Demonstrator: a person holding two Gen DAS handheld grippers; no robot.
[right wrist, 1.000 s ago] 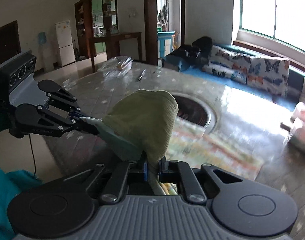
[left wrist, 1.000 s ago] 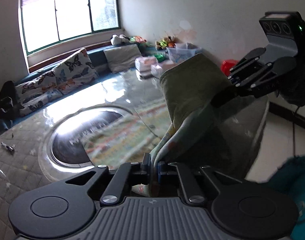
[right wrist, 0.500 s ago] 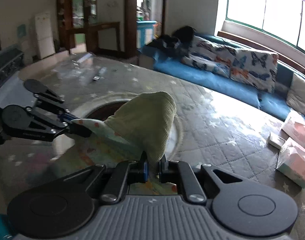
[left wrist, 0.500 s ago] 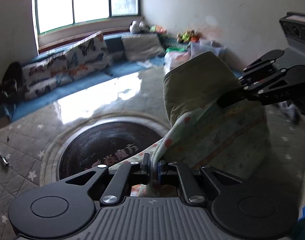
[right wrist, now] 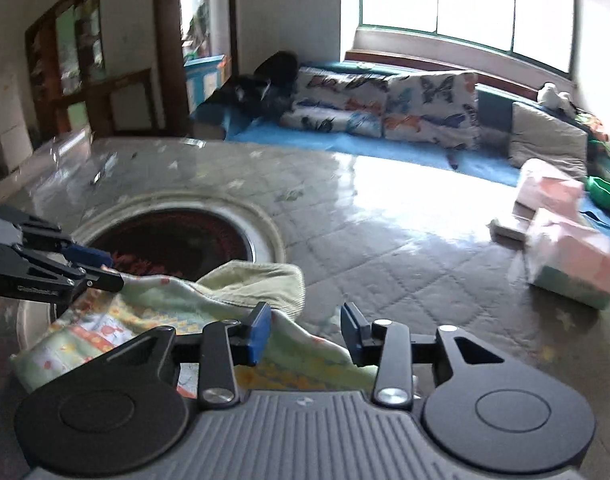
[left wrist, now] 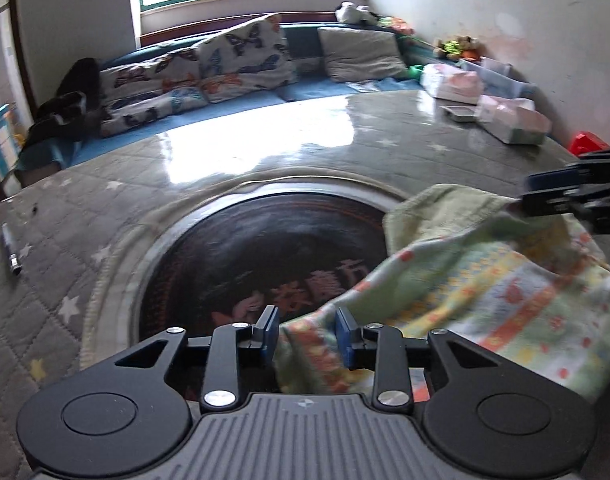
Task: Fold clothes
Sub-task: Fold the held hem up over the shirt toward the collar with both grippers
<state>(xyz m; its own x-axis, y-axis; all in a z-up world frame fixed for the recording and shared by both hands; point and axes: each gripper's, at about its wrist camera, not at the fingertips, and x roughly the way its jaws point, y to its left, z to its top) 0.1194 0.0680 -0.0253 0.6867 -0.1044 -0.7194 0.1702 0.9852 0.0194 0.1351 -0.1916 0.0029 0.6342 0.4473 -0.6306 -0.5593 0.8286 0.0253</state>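
Left wrist view: my left gripper [left wrist: 307, 334] points down at the quilted grey table cover [left wrist: 405, 152], its jaws opening, with the near corner of the patterned garment [left wrist: 505, 304] lying between the blue pads [left wrist: 271, 332] but no longer pinched. The garment, pale green with orange, yellow and blue print and a plain olive-green lining [left wrist: 437, 212] folded up at its far edge, lies partly on the round dark glass inset [left wrist: 257, 256] in the table's middle and partly on the cover to its right. My right gripper [left wrist: 545, 196] enters from the right edge, its blue pads at the garment's far corner. A small dark pen-like object [left wrist: 11, 250] lies on the cover at far left, well apart from the cloth; pink-wrapped packs [left wrist: 513, 118] sit at the far right of the table, and butterfly-print cushions [left wrist: 225, 64] line the blue bench under the window. Right wrist view: my right gripper [right wrist: 307, 334] likewise has its jaws opening, the cloth's edge [right wrist: 301, 332] lying slack between the spread pads, touching the left one and clear of the right. My left gripper [right wrist: 93, 266] shows at the left edge, just at the garment's other corner. The garment [right wrist: 241, 280] rests in a loose heap beside the round inset [right wrist: 185, 236], with the pink packs [right wrist: 569, 260] well apart to the right.
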